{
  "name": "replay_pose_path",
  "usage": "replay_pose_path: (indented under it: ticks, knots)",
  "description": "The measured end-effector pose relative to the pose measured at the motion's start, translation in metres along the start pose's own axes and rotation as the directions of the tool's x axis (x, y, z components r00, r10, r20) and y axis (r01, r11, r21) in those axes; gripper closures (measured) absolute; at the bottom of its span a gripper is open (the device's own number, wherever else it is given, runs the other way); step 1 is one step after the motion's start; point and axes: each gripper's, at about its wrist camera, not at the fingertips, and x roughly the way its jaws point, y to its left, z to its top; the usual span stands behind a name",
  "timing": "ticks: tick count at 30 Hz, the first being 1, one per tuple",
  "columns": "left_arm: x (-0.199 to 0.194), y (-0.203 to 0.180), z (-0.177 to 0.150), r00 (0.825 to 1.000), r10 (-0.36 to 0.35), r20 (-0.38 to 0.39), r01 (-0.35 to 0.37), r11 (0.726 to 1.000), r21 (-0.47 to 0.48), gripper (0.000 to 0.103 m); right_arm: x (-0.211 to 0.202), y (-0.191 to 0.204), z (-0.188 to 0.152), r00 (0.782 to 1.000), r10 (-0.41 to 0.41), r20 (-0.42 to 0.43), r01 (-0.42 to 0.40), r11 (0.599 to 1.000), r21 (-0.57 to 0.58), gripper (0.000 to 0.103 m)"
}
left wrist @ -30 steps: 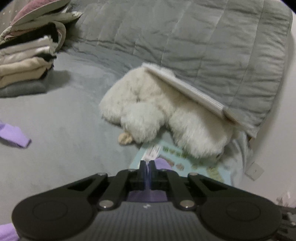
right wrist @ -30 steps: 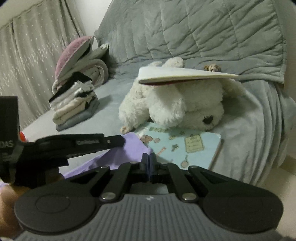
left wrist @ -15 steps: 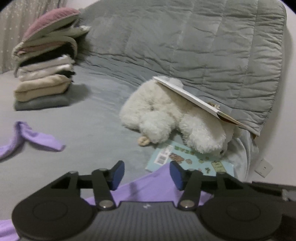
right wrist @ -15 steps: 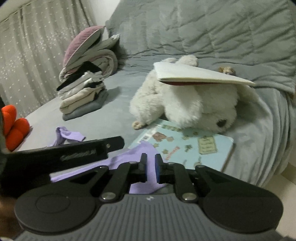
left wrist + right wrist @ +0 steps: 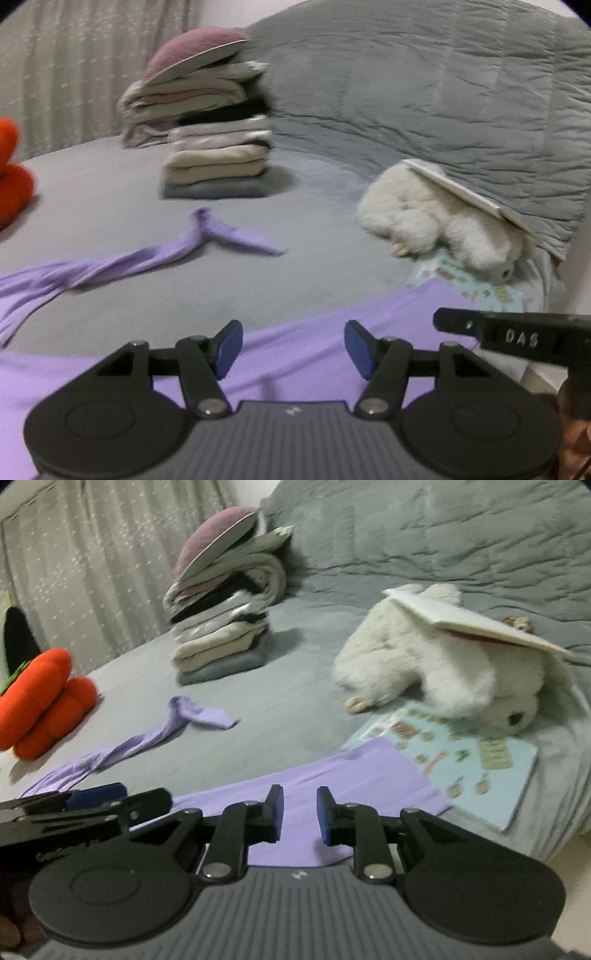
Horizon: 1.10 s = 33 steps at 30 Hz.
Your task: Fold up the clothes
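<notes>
A lilac garment (image 5: 317, 343) lies spread on the grey bed under both grippers, and one long sleeve (image 5: 155, 251) trails off to the left. My left gripper (image 5: 293, 349) hovers over the cloth, open wide, with nothing between its blue pads. In the right wrist view the same garment (image 5: 354, 775) reaches the edge of a picture book. My right gripper (image 5: 300, 814) is open with a narrower gap and holds nothing. The sleeve (image 5: 162, 731) runs off toward the left. Each gripper shows at the edge of the other's view.
A stack of folded clothes (image 5: 218, 162) topped by a purple cushion stands at the back. A white plush dog (image 5: 443, 672) with an open book on it lies on a blue picture book (image 5: 472, 757) at the right. Orange plush carrots (image 5: 44, 701) sit at the left.
Both grippers were shut on the lilac garment a second ago and have opened, the left first. The cloth now lies flat on the bed. Both views have swung left.
</notes>
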Motion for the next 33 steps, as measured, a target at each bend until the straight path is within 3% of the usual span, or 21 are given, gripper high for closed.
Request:
replay_pose_path:
  ticks: [3, 10, 14, 18, 21, 28, 33]
  knots:
    - [-0.018, 0.026, -0.013, 0.998, 0.058, -0.008, -0.058, 0.998, -0.034, 0.041, 0.002, 0.016, -0.006, 0.999, 0.043, -0.025, -0.044, 0.999, -0.009, 0.073]
    - [-0.062, 0.078, -0.042, 0.985, 0.17, -0.012, -0.17, 0.977, -0.131, 0.041, 0.006, 0.041, -0.02, 0.987, 0.132, -0.09, -0.13, 0.991, 0.023, 0.073]
    - [-0.084, 0.104, -0.059, 0.976, 0.217, -0.016, -0.216, 0.954, -0.208, 0.041, 0.007, 0.045, -0.028, 0.964, 0.23, -0.131, -0.217, 0.97, 0.106, 0.073]
    - [-0.105, 0.129, -0.077, 0.964, 0.263, -0.023, -0.259, 0.923, -0.284, 0.041, 0.01, 0.043, -0.036, 0.928, 0.334, -0.164, -0.299, 0.932, 0.205, 0.073]
    - [-0.121, 0.148, -0.09, 0.953, 0.302, -0.027, -0.293, 0.894, -0.339, 0.041, 0.013, 0.042, -0.044, 0.9, 0.392, -0.188, -0.342, 0.906, 0.251, 0.073]
    - [-0.156, 0.19, -0.119, 0.922, 0.386, -0.023, -0.35, 0.807, -0.476, 0.041, 0.014, 0.032, -0.057, 0.863, 0.472, -0.177, -0.401, 0.856, 0.327, 0.071]
    - [-0.175, 0.219, -0.138, 0.897, 0.443, -0.018, -0.359, 0.703, -0.614, 0.045, 0.015, 0.02, -0.057, 0.843, 0.515, -0.154, -0.427, 0.816, 0.391, 0.071]
